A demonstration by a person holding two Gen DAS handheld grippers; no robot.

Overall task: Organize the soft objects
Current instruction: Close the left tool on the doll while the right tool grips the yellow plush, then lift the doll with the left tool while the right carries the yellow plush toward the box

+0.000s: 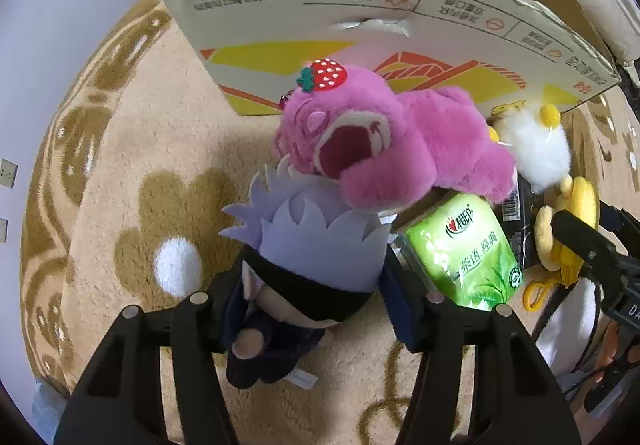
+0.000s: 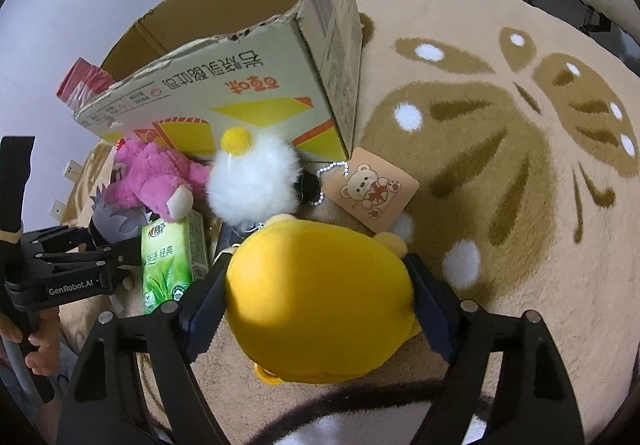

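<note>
Bear plush [image 1: 400, 141] lies before the box [image 1: 360, 29], atop doll [image 1: 312, 257] and tissue pack [image 1: 468, 249]

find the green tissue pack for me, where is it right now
The green tissue pack lies on the rug right of the purple-haired doll, its top end under the pink plush bear; in the right wrist view it is at lower left.

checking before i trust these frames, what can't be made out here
- Cardboard box interior: hidden in both views by its front wall.
- Yellow plush face: right wrist view shows only its back between the right gripper fingers.
- Chibi doll lower body: left wrist view, partly covered by the left gripper.
- Green tissue pack top end: hidden under the pink plush bear.
</note>
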